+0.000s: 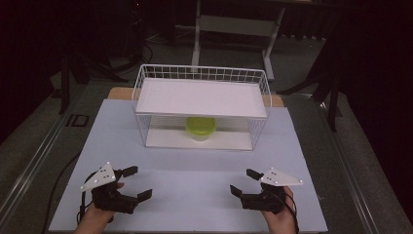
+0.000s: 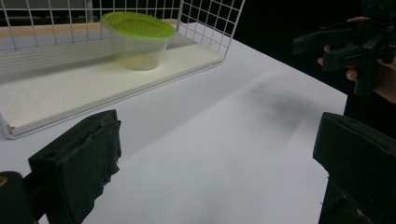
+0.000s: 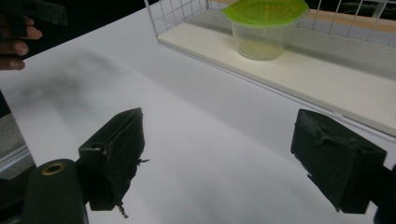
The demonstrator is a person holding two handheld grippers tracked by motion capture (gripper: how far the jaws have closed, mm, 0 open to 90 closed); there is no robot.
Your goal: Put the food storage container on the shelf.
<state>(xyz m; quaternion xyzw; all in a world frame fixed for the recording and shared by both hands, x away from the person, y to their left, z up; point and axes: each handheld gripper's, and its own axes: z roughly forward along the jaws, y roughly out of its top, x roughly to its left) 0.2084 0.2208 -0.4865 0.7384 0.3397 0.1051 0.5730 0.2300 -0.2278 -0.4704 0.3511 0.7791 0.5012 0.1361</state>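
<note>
White table point(image 1: 195, 185), lidded container point(image 1: 200, 127) on wire rack point(image 1: 146, 105) lower shelf, seemingly empty, left gripper point(image 1: 138, 184) and right gripper point(image 1: 243, 182) jaws wide open, holding nothing

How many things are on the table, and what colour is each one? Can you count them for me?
White wire rack: 1
Clear tub with a green lid: 1
Black left gripper, jaws open: 1
Black right gripper, jaws open: 1
Total: 4
</note>
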